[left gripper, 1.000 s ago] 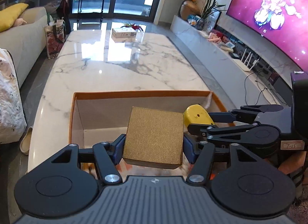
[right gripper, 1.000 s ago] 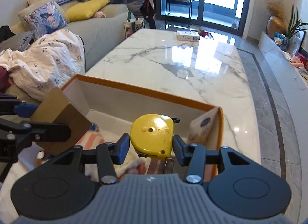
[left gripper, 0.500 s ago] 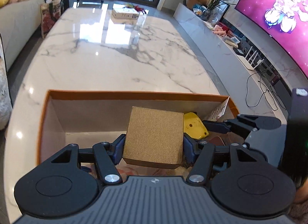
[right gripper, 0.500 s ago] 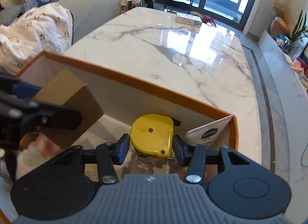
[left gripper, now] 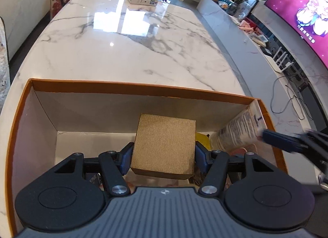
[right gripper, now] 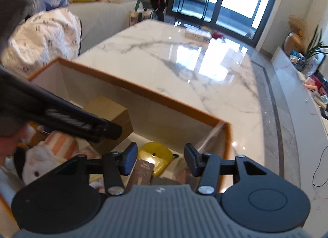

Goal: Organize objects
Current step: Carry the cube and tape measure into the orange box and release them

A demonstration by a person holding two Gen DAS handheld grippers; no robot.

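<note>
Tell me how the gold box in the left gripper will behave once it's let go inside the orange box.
The gold box looks stiff: its faces stay flat between the left gripper's pads. Its textured surface probably resists slipping. With flat sides it should not roll, but landing on the striped plush toy beneath, it may settle tilted.

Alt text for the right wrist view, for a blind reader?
The right hand-held gripper hangs open above a yellow tape measure lying inside an orange-rimmed cardboard box on a white marble table.
</note>
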